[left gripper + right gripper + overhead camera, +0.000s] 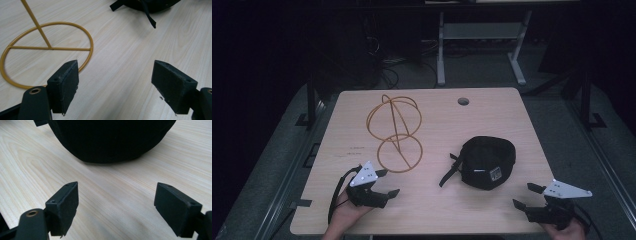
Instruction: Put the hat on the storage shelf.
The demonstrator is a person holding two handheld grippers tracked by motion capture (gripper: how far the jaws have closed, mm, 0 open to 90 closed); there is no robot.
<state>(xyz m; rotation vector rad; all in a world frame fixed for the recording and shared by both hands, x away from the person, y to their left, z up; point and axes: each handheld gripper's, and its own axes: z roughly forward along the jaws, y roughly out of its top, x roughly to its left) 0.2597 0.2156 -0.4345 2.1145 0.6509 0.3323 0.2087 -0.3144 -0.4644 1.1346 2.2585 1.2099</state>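
A black cap (487,162) with a loose strap (449,172) lies upside down on the right half of the wooden table (437,125). A gold wire stand (394,130) with a round base ring (45,50) stands left of centre. My left gripper (388,182) sits open near the front left, just below the ring, with nothing between its jaws; the cap's strap (148,17) shows ahead of it. My right gripper (527,196) is open at the front right corner, pointing at the cap (110,140), apart from it.
A cable hole (463,101) is set in the table's far edge. Behind the table stand white desk legs (441,50) and tangled cables (387,65) on the dark floor. Bare wood lies between the two grippers.
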